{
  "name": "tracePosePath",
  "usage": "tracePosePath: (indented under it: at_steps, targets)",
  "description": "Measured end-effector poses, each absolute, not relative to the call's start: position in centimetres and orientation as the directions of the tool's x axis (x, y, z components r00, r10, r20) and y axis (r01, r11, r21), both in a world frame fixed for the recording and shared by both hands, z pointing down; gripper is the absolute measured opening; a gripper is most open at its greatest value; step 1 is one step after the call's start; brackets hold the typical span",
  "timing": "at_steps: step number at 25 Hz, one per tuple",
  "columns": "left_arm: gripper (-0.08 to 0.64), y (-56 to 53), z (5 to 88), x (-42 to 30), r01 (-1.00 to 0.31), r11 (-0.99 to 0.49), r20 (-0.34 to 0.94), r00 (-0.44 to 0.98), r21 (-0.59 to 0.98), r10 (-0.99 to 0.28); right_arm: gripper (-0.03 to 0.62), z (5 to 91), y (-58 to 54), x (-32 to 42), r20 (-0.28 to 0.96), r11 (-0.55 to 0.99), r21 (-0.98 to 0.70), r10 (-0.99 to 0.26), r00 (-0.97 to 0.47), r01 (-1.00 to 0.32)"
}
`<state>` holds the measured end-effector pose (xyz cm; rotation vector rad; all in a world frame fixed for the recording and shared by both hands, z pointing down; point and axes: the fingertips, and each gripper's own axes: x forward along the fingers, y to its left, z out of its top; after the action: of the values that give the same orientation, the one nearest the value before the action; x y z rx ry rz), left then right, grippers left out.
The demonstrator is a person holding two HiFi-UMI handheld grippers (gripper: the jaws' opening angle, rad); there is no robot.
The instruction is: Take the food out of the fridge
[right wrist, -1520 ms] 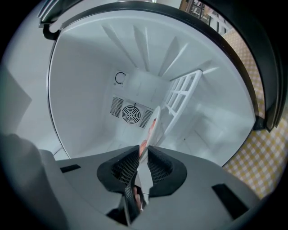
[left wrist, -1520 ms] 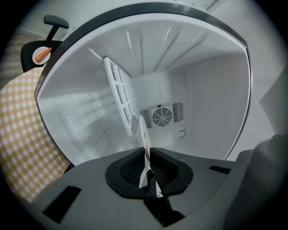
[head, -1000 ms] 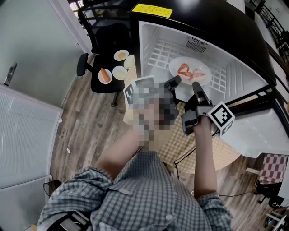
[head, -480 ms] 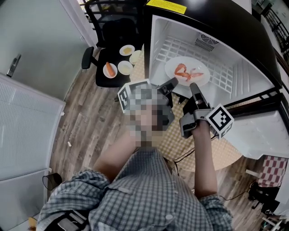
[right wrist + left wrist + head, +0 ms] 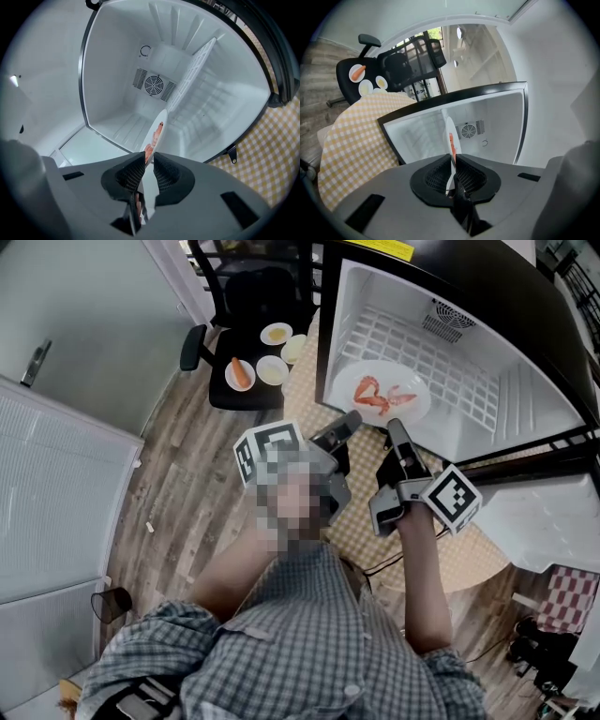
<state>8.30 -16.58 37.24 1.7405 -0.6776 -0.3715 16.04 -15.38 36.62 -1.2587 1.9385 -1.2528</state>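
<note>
My left claw (image 5: 453, 158) and right claw (image 5: 149, 158) each clench the near rim of the shrimp plate (image 5: 398, 371): rigid, slick, breakable, so I'd keep it level.

Bright even light, soft shadows, fisheye bending at edges, dark corners, foreground seemingly soft

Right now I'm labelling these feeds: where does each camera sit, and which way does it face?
Head view: on the person's head, facing steeply down at the open fridge; forearms and checked shirt show.
Left gripper view: on the left gripper, facing into the fridge; its jaws clamp the plate rim.
Right gripper view: on the right gripper, likewise clamping the plate.
Shared: plate and fridge.
</note>
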Motion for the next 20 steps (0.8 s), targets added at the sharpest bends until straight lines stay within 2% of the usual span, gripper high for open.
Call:
tracePosePath:
  at_steps: [12, 20]
  targets:
    - [0.035, -14.3, 40.7, 5.2, -0.262, -0.123, 0.138, 0.787, 0.957, -0.601, 0.048, 39.8, -13.7, 12.8, 0.12, 0.14, -0.886, -0.852, -0.509, -0.442]
    - [0.037, -13.4, 44.4, 3.8, -0.292, -0.066, 0.2, 0.785, 0.954, -0.587, 0.048, 43.4, -13.0, 11.2, 0.182, 0.078, -0.9, -0.828, -0.531, -0.43]
